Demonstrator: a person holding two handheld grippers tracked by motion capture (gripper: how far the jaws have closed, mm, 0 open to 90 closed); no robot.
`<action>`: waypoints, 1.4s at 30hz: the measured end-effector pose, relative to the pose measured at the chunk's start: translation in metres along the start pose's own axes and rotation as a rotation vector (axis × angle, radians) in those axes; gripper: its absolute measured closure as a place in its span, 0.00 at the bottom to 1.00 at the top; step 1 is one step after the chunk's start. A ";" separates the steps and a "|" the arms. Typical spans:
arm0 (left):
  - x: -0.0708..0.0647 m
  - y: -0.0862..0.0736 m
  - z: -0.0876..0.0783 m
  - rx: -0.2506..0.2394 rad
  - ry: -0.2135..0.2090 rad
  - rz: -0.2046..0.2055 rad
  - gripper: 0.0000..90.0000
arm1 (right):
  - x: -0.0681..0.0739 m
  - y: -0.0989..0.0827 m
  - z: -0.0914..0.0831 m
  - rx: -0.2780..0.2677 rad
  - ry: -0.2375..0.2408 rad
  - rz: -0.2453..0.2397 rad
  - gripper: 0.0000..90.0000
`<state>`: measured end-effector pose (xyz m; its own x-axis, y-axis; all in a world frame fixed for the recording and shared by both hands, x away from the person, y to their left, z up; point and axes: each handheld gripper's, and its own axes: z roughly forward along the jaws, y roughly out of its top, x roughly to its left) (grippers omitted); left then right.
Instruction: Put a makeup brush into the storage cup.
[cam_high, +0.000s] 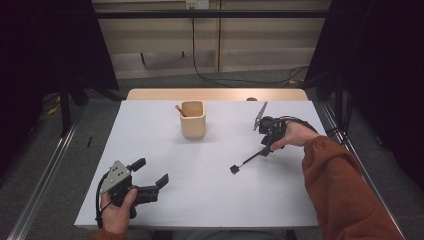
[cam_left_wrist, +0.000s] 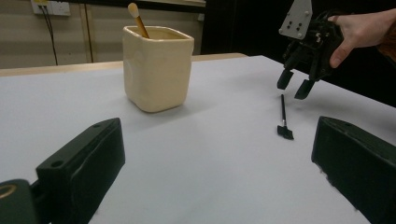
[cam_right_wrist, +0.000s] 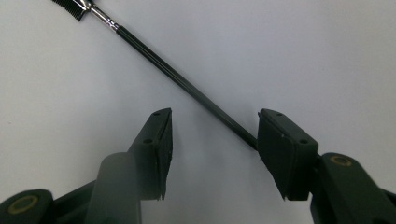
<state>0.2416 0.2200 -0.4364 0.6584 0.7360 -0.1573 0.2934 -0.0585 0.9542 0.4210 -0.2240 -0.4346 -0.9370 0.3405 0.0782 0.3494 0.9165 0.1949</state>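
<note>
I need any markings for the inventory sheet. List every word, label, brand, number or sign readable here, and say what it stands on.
None can be read.
Cream cup: plain, no print.
Black brush on the table: no lettering shows on its handle.
Grey plate on the right tongs: holes, no text.
Wall socket plate: too blurred to tell any marking.
</note>
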 end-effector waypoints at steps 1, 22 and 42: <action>0.000 0.000 0.000 0.000 0.000 0.000 0.03 | 0.000 0.000 0.001 0.008 -0.001 -0.010 0.53; 0.000 -0.001 0.001 0.015 -0.010 0.007 0.03 | 0.004 0.008 0.019 0.055 -0.022 -0.073 0.66; 0.001 -0.002 0.000 0.027 0.002 0.006 0.03 | 0.010 0.014 0.020 0.104 -0.024 -0.098 0.90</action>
<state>0.2416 0.2207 -0.4381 0.6589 0.7370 -0.1507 0.3075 -0.0811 0.9481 0.4162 -0.2032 -0.4502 -0.9669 0.2521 0.0397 0.2549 0.9620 0.0978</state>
